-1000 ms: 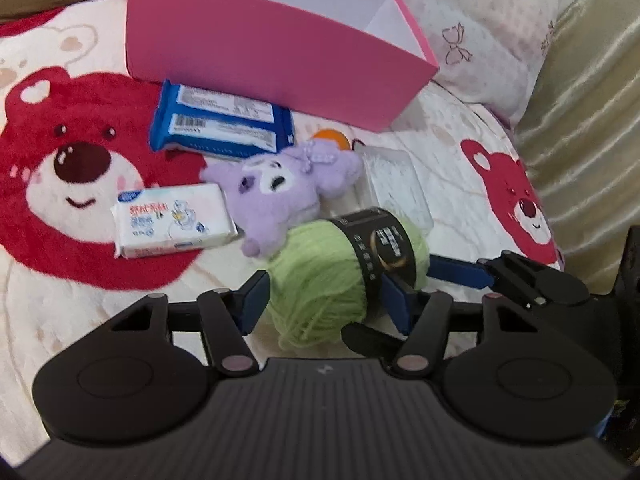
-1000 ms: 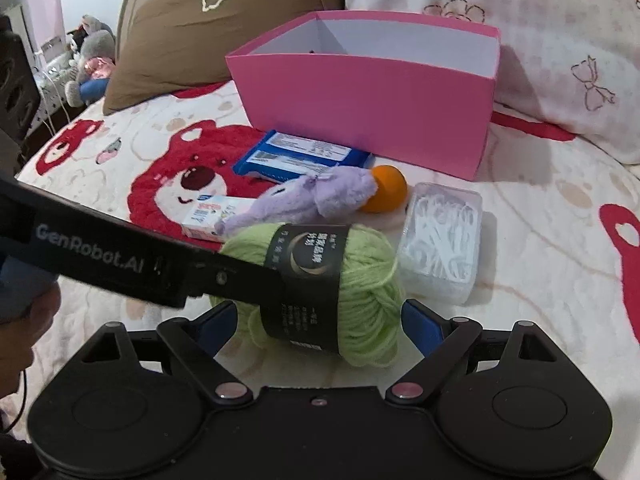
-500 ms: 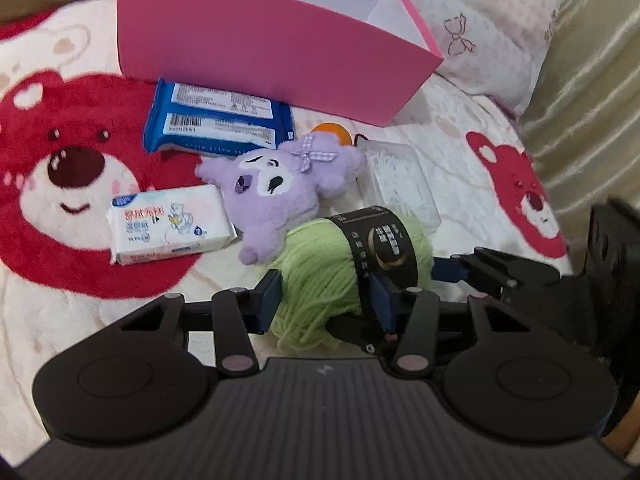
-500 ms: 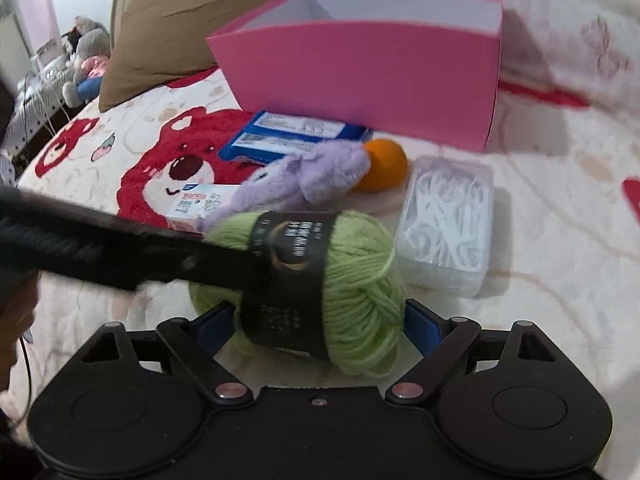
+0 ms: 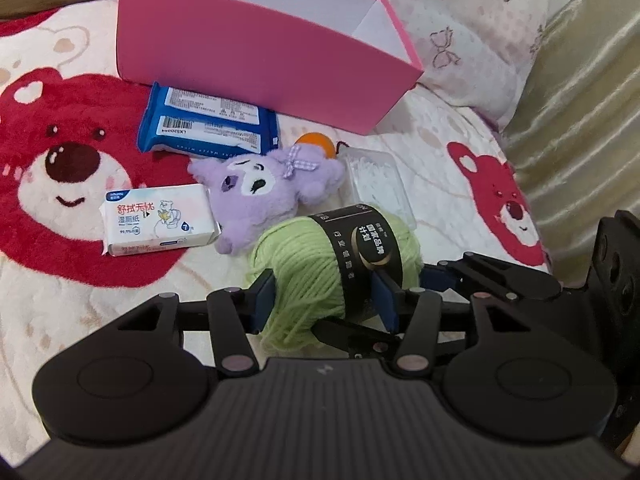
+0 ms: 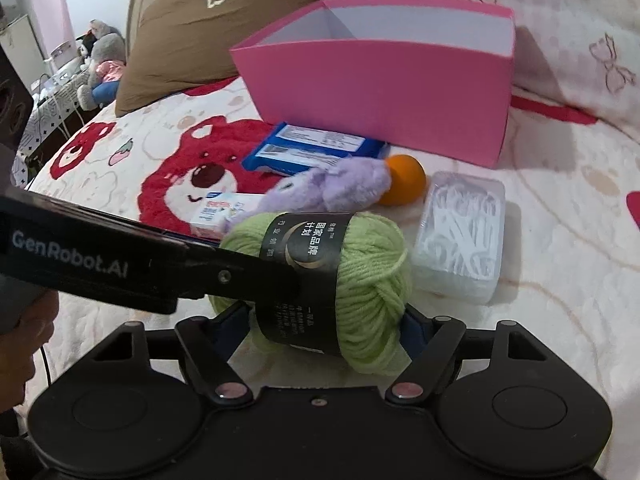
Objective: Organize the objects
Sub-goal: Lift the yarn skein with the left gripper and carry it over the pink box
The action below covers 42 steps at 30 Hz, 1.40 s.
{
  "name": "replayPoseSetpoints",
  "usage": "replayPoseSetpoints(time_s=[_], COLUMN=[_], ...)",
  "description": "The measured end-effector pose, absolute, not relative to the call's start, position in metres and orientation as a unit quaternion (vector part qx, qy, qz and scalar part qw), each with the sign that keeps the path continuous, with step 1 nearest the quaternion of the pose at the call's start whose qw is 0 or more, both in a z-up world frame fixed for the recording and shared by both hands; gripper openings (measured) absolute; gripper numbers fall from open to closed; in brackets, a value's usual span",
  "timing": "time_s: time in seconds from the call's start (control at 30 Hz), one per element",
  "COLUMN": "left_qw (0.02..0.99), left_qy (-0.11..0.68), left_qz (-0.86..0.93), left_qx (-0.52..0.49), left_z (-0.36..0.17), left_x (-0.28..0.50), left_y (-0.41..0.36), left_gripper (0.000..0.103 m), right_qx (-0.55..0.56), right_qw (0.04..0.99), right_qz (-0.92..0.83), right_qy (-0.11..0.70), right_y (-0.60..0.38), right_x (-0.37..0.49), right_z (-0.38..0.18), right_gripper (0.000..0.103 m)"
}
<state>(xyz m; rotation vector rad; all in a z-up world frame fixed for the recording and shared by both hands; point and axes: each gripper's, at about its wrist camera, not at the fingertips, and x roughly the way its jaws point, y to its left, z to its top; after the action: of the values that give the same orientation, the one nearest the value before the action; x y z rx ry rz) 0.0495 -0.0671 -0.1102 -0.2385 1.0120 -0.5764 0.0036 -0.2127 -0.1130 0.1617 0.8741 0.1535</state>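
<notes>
A green yarn ball (image 5: 320, 264) with a black label lies on the bear-print blanket, also in the right wrist view (image 6: 356, 276). My left gripper (image 5: 326, 300) is shut on the yarn ball, blue pads pressing both sides. My right gripper (image 6: 328, 320) straddles the same ball with its pads at the ball's sides; I cannot tell whether they press it. An open pink box (image 5: 260, 44) stands behind, also in the right wrist view (image 6: 380, 84).
Near the yarn lie a purple plush toy (image 5: 264, 192), a white wipes pack (image 5: 156, 220), a blue wipes pack (image 5: 208, 128), an orange ball (image 6: 402, 180) and a clear box of floss picks (image 6: 460, 236). Pillows and a curtain border the bed.
My left gripper closed onto the yarn ball. Both grippers shifted slightly forward, toward the pink box.
</notes>
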Motion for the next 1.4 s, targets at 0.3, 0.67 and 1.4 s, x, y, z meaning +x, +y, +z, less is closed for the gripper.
replayPoseSetpoints(time_s=[0.3,0.67,1.4], left_qw=[0.846,0.837,0.837], left_qy=[0.453,0.442,0.446], left_qz=[-0.27,-0.301,-0.315], left_qx=[-0.08,-0.118,-0.029], left_z=[-0.101,-0.078,-0.018], left_x=[0.042,0.04,0.061], left_y=[-0.06,-0.06,-0.053], left_gripper=[0.051,0.049,0.048], right_qx=[0.078,0.077,0.148], right_qw=[0.899,0.91,0.913], right_qz=[0.07,0.046,0.043], right_qy=[0.425,0.404,0.376], right_y=[-0.196,-0.187,-0.189], right_x=[0.01,-0.005,0.009], right_z=[-0.103,-0.081,-0.047], right_gripper=[0.082,0.092,0.093])
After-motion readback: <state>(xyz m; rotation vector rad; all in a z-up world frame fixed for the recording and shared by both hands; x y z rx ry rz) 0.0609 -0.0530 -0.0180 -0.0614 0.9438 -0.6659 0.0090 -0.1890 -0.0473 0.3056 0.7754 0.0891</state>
